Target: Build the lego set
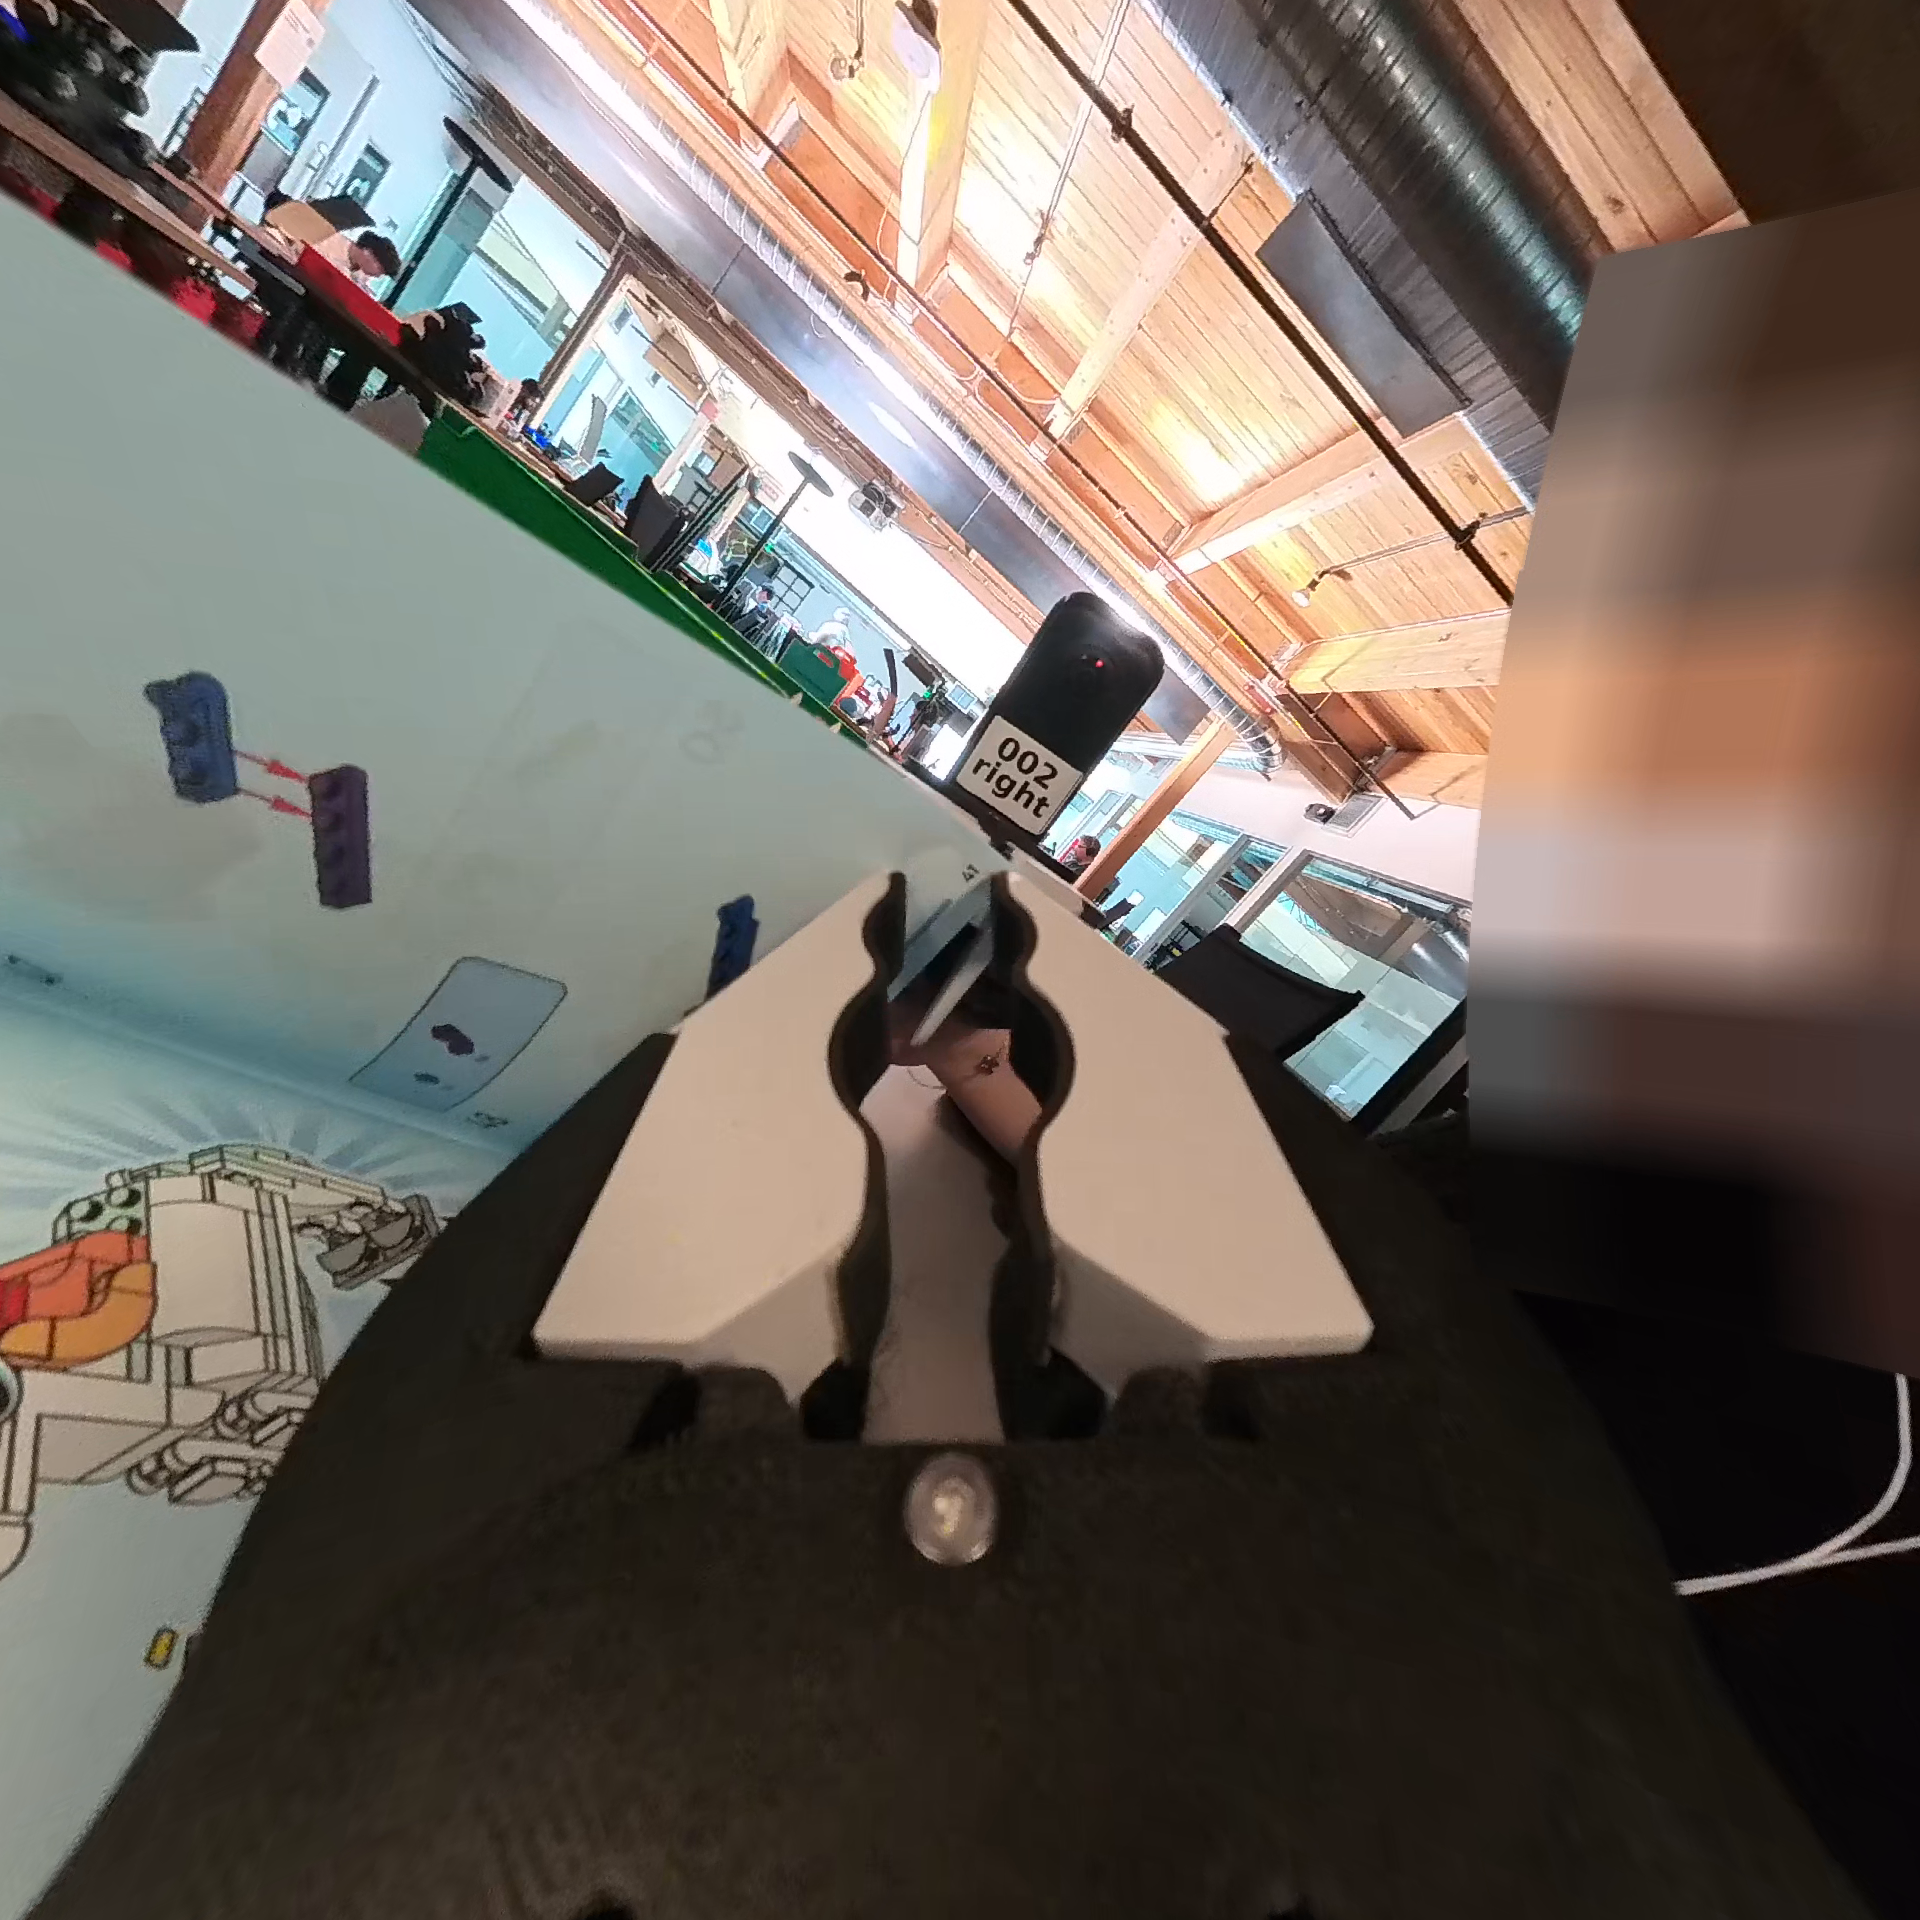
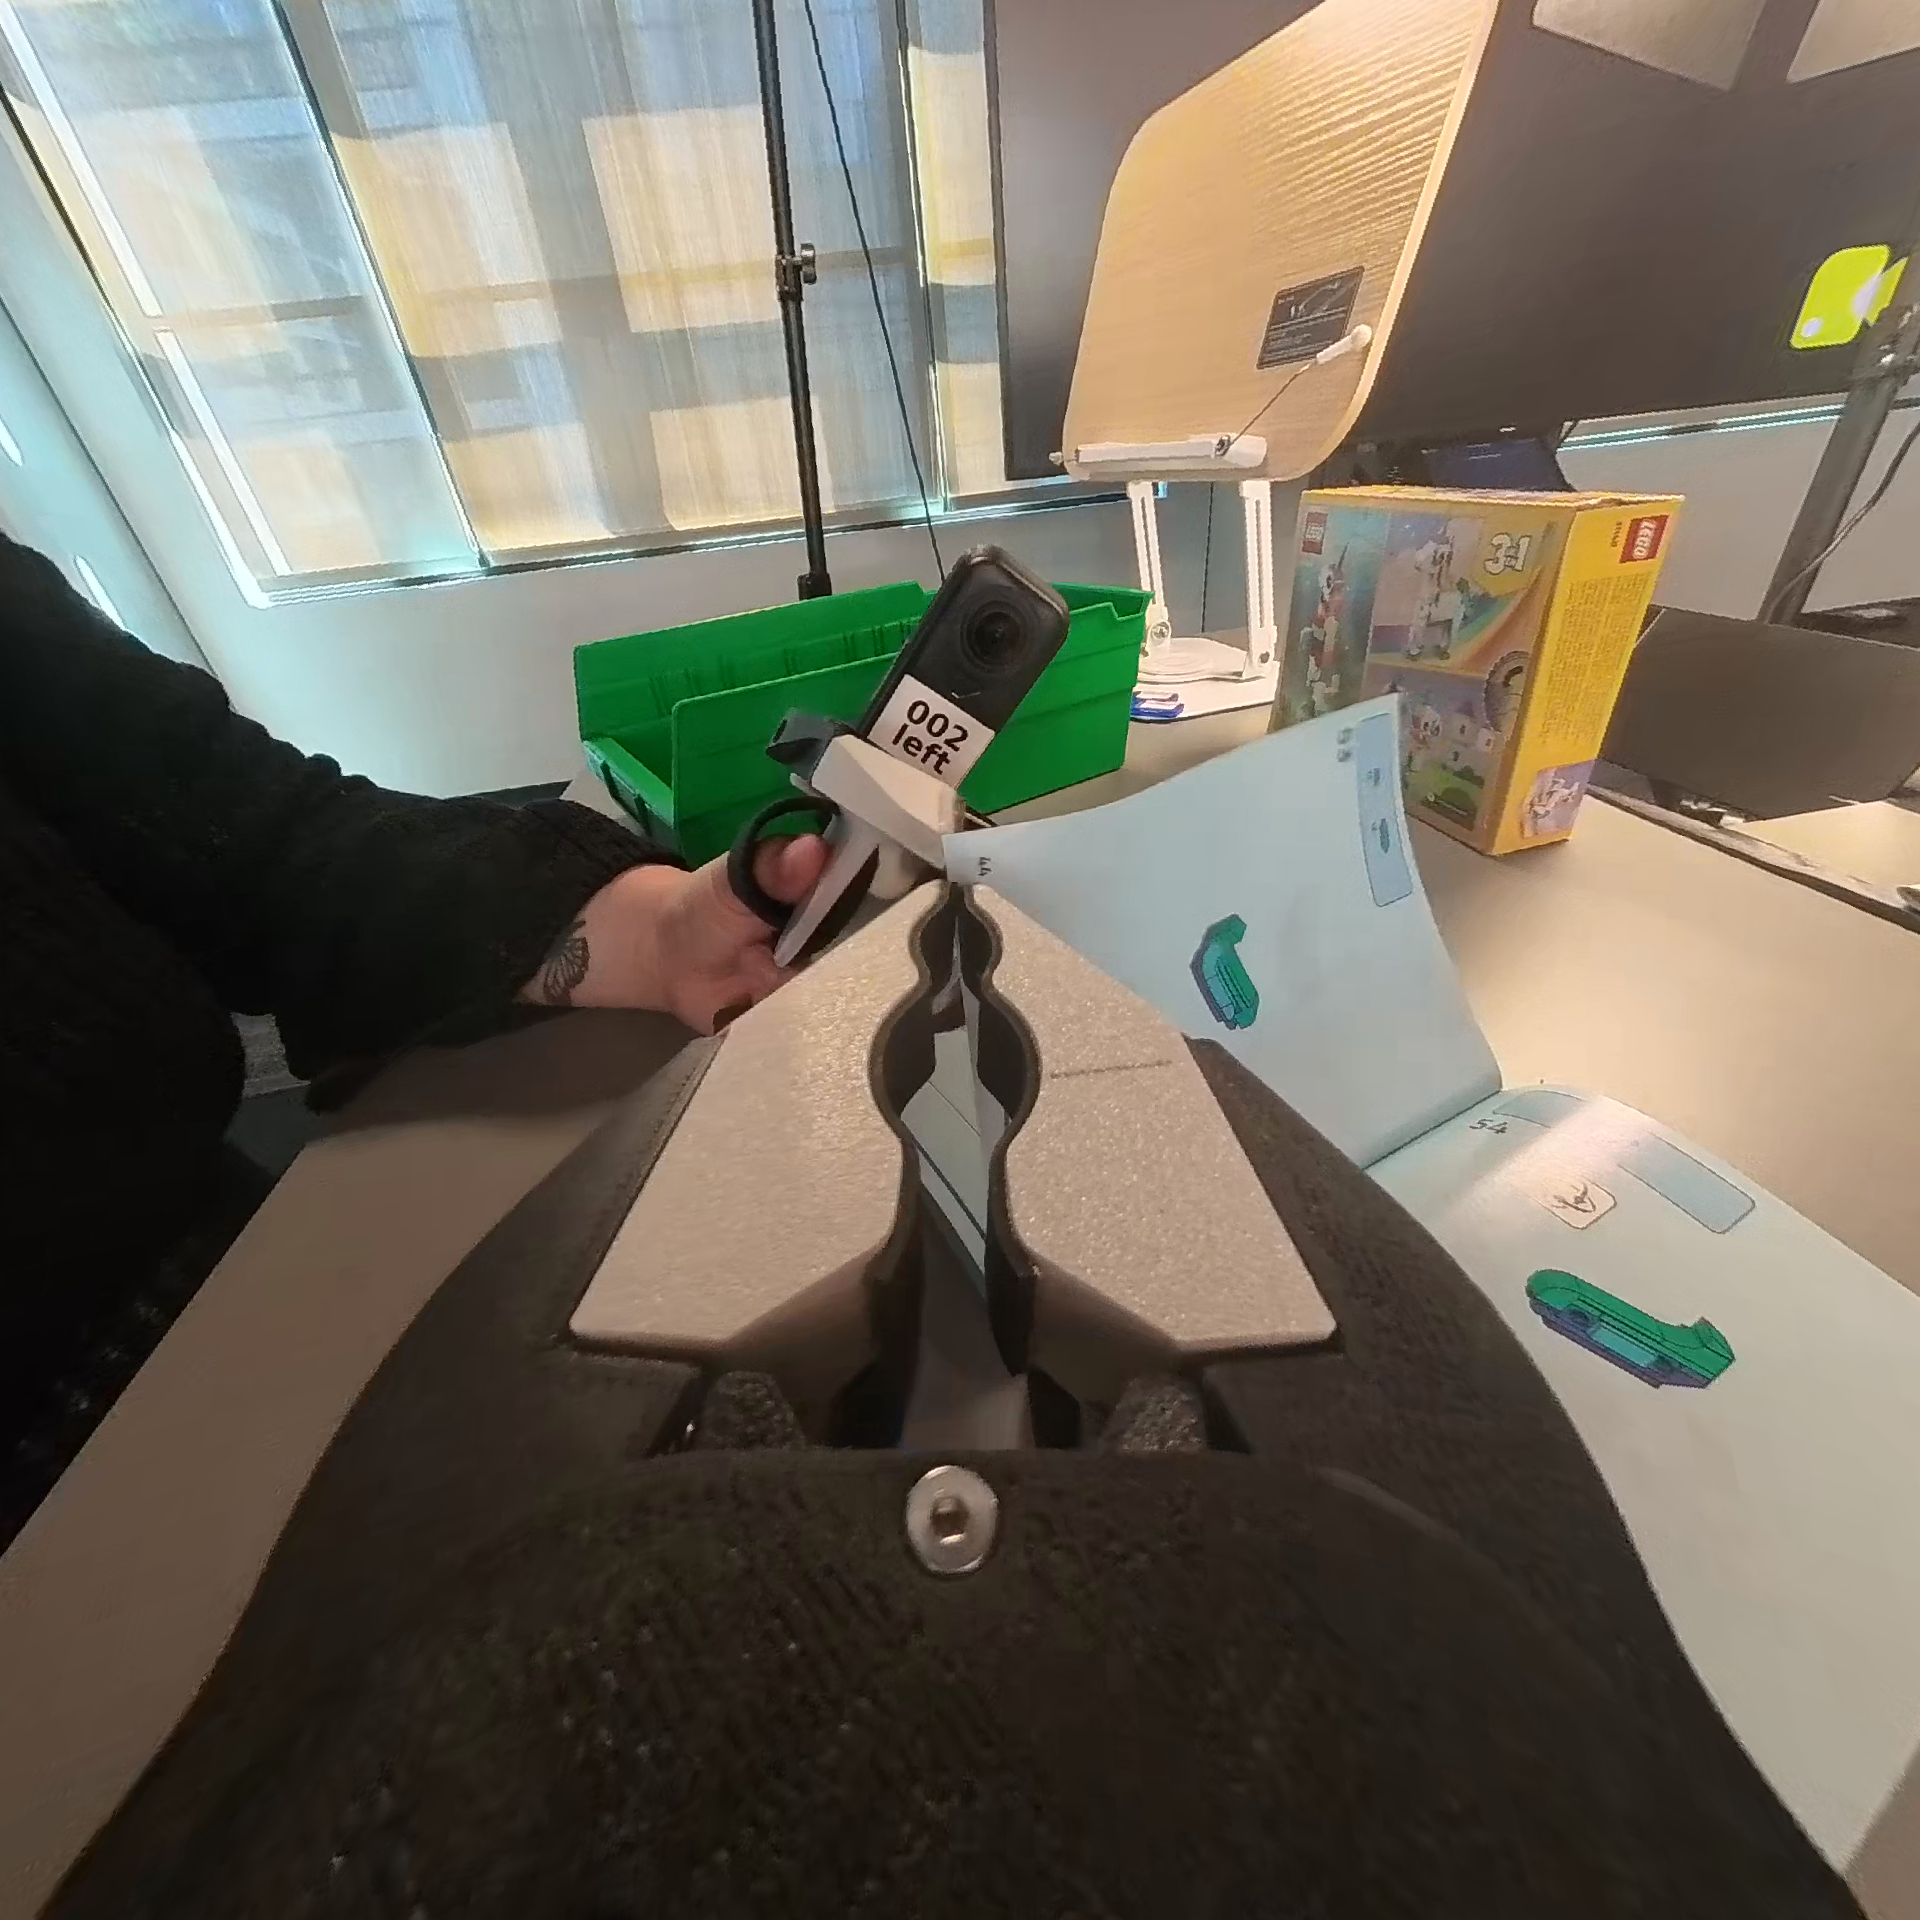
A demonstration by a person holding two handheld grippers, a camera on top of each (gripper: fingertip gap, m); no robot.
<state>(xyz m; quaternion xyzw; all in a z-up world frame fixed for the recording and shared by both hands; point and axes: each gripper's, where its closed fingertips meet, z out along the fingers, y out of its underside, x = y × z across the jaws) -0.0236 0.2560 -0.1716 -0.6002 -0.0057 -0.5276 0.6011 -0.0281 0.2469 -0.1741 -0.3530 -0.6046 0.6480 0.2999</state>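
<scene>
The light-blue instruction booklet [image 2: 1558, 1299] lies open on the table. One of its pages [image 2: 1195, 914] is lifted and curls upward. My right gripper [image 2: 954, 899] is shut on the edge of this page near its top corner. My left gripper [image 2: 920, 831] is at the same corner, held by a hand [image 2: 665, 935]. In the left wrist view the page [image 1: 416, 727] fills the left side, and its sheet edge [image 1: 951, 961] stands between my left gripper's [image 1: 945, 894] fingertips, which are apart and do not press on it. The right gripper's camera [image 1: 1081, 707] shows just behind.
A green bin [image 2: 727, 707] stands behind the left gripper. The yellow Lego box [image 2: 1455, 665] and a wooden book stand [image 2: 1247, 260] are at the back right, in front of a monitor. The grey table [image 2: 1662, 987] runs to the right.
</scene>
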